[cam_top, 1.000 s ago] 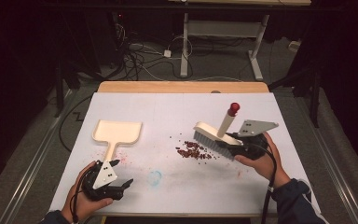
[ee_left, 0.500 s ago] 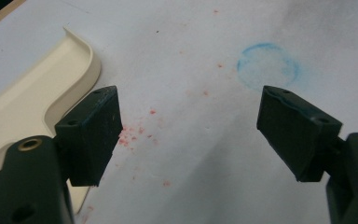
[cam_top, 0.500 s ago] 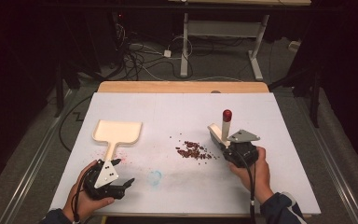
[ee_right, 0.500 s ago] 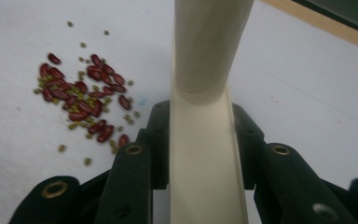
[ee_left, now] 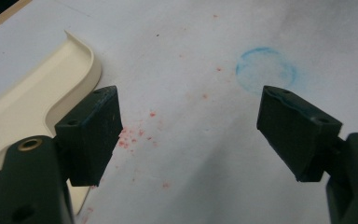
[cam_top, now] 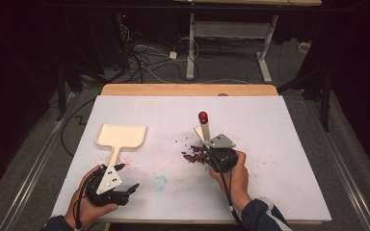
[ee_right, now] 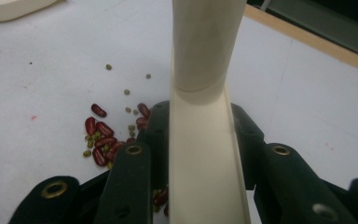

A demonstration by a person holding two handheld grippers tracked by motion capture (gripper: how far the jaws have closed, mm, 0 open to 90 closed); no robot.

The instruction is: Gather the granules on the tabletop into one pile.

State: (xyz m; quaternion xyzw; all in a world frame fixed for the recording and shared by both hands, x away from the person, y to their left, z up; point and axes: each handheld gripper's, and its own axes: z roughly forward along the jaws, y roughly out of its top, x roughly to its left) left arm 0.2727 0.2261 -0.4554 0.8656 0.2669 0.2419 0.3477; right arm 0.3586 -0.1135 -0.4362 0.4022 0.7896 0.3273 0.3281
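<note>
- Now the right gripper (cam_top: 211, 153) is clenched on a cream brush (ee_right: 200, 116), its 2 jaws pressing the handle from both sides in the right gripper view.
- The handle rises from the gripper and ends in a red tip (cam_top: 203, 116) in the high view.
- Red and small green beans (ee_right: 103, 135) lie in a loose pile on the white table (cam_top: 279, 144), just left of the right gripper, touching its near side.
- The left gripper (cam_top: 120, 185) rests near the table's front left, jaws released and wide apart with nothing between them.
- A cream dustpan (cam_top: 122, 136) lies flat beyond it, handle pointing at the left gripper, well apart from the beans.
- A faint blue ring (ee_left: 265, 70) marks the table between the 2 hands.
</note>
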